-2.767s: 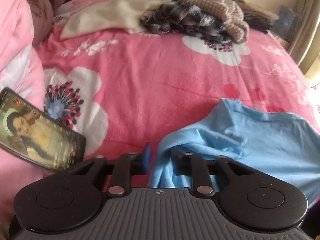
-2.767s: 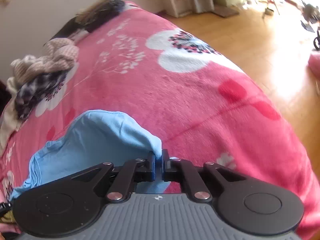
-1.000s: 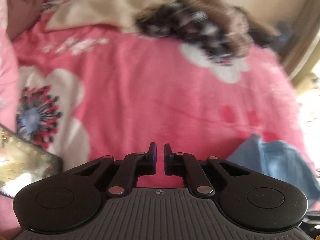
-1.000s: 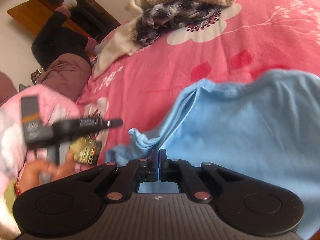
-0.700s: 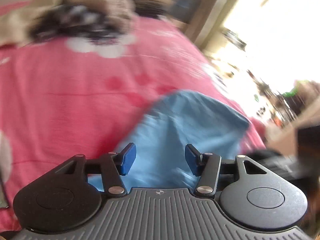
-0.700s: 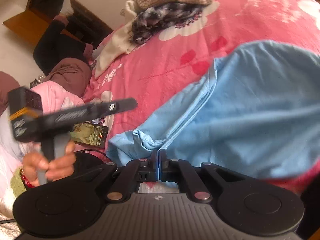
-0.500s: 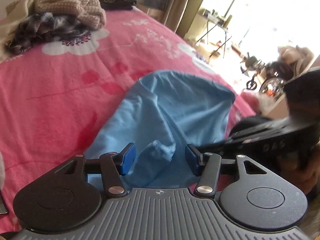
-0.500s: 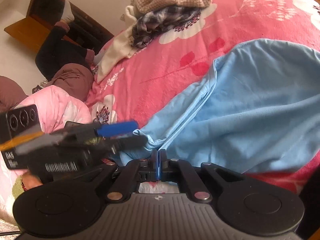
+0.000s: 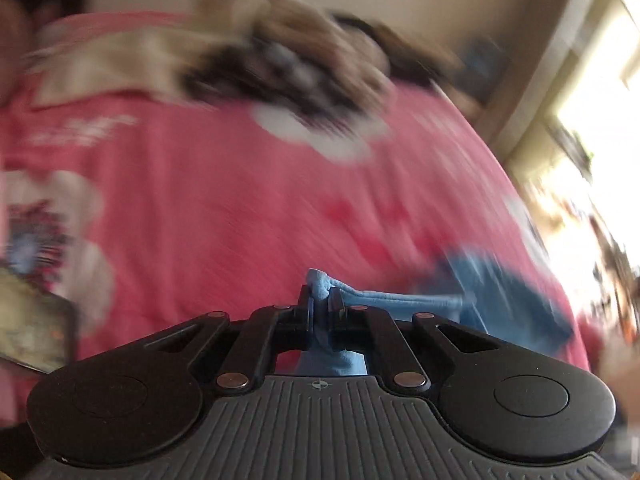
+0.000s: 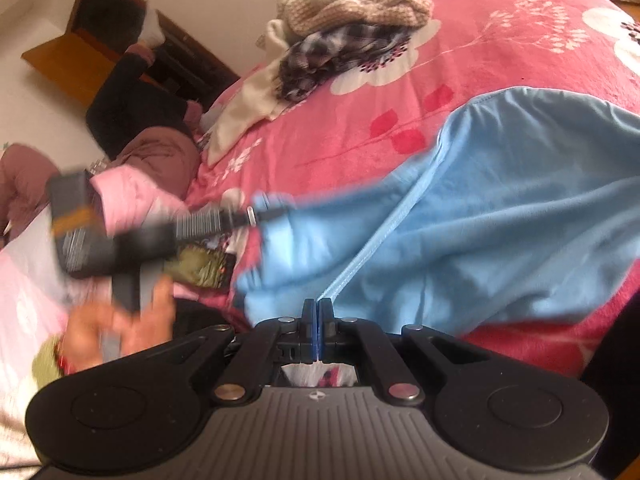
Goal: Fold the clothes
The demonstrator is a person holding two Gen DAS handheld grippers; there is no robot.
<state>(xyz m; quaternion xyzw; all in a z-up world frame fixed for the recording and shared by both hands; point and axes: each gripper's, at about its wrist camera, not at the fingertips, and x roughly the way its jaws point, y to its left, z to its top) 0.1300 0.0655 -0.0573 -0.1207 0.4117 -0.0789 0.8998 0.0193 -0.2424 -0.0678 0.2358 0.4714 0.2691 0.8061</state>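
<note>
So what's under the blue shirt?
The pink flowered blanket lies under the blue shirt; it shows all round the cloth. Whatever else sits beneath is covered. The left tool and right tool each pinch an edge.

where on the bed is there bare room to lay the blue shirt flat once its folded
Bare pink blanket lies between the clothes pile at the far end and the blue shirt. It is crowded near the phone and the left gripper, beside the pink quilt.
</note>
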